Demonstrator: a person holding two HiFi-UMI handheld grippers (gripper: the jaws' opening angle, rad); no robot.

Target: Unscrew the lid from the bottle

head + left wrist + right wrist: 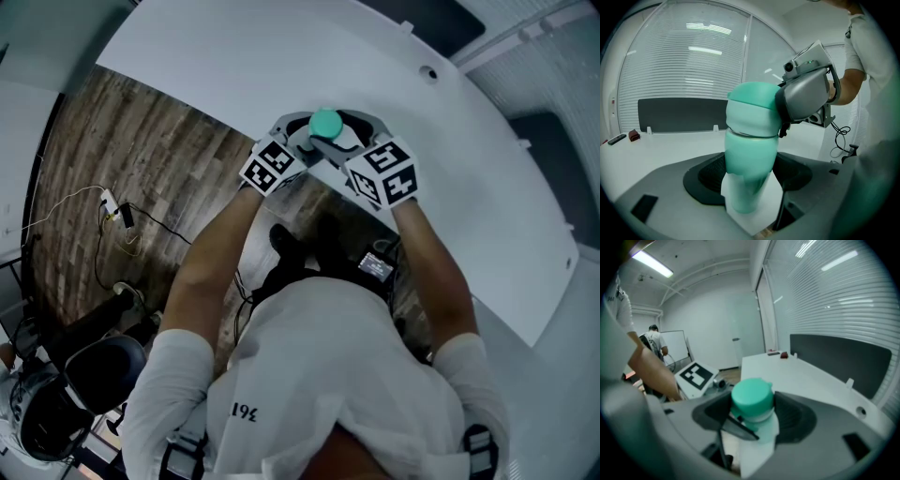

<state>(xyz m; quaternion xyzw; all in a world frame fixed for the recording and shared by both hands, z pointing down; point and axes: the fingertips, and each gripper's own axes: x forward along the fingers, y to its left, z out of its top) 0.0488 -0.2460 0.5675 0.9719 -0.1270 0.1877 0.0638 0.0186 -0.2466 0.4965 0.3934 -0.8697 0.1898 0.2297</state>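
A teal bottle (750, 168) is held in the air over the near edge of the white table (281, 56). My left gripper (751, 187) is shut on its body, which stands upright between the dark pads. The teal lid (751, 397) sits on the bottle's neck, a thin seam showing under it. My right gripper (753, 414) is shut on the lid from the opposite side; its grey head (806, 91) shows beside the lid (752, 110). From the head view, the lid (325, 123) shows between the left gripper (292, 141) and the right gripper (354, 142).
Wood floor (141, 187) with a power strip and cables (112, 211) lies left of the table. A chair (66, 394) stands at the lower left. A remote (617, 138) and a small red object (633, 135) lie far down the table. A person (654, 341) stands by a whiteboard.
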